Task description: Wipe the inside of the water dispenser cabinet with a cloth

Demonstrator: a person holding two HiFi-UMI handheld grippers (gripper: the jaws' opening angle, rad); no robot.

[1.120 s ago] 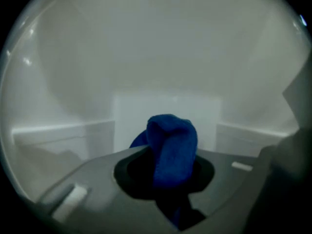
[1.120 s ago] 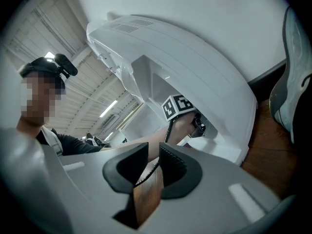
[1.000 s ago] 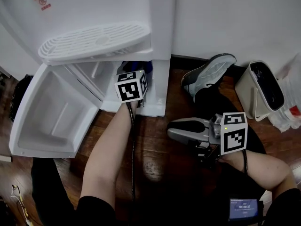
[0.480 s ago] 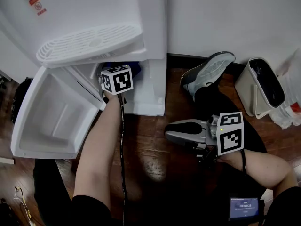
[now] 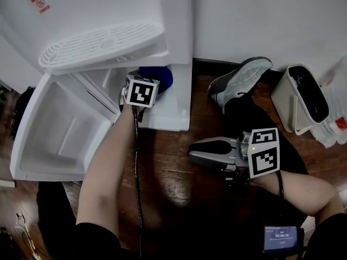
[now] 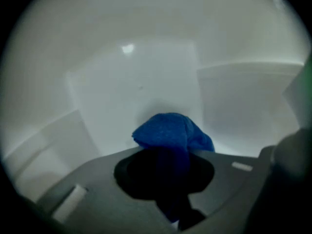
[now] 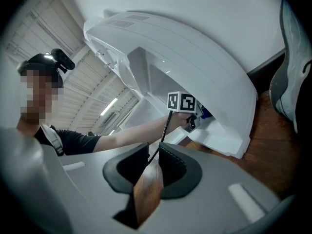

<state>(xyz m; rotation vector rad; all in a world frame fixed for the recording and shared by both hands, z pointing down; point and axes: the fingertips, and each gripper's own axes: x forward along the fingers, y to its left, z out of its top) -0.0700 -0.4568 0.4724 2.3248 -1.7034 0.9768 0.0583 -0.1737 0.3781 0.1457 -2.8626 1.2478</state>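
Left gripper (image 6: 168,191) is clamped on a blue cloth (image 6: 171,130) – the bunched end sticks out past the jaw tips, towards the white back wall (image 6: 141,82) of the cabinet (image 5: 176,110). From the head view, that gripper (image 5: 152,83) reaches into the cabinet's opening under the dispenser (image 5: 97,10), with the cloth (image 5: 158,76) just inside; whether it touches a wall I cannot tell. The door (image 5: 49,129) hangs open to the left. Right gripper (image 7: 153,155) has its jaws together with nothing in them – it is held low over the wooden floor (image 5: 173,188), well apart from the cabinet, near a grey shoe (image 5: 238,83).
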